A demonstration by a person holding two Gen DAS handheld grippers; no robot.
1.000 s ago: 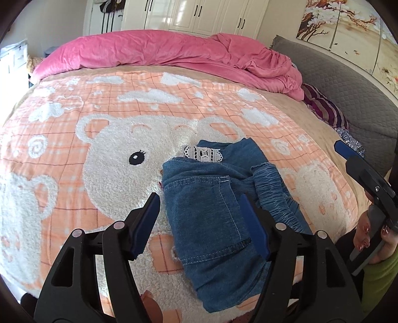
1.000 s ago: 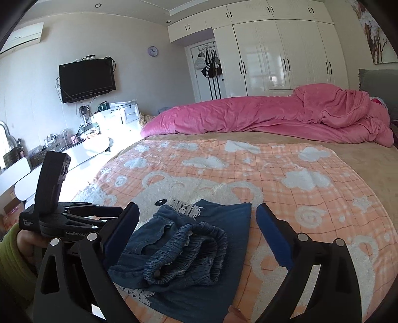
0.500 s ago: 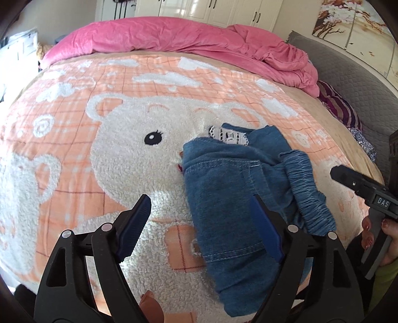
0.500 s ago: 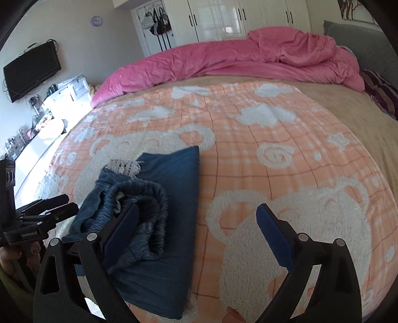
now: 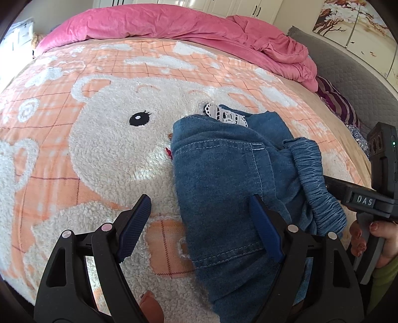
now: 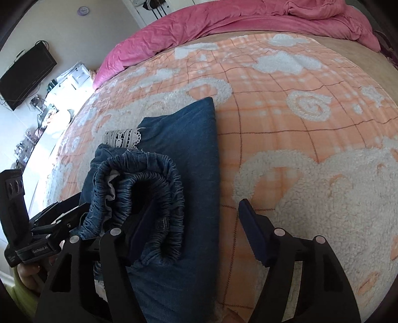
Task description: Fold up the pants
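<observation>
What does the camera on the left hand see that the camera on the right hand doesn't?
Only the left wrist view shows the teddy bear's black eye on the blanket, the flower painting on the wall and the grey headboard.

Only the right wrist view shows the black TV, the purple wall clock and the open inside of the jeans' stretchy waistband.

Both show the folded blue jeans, their white lace trim, the orange bear blanket and the pink duvet.
</observation>
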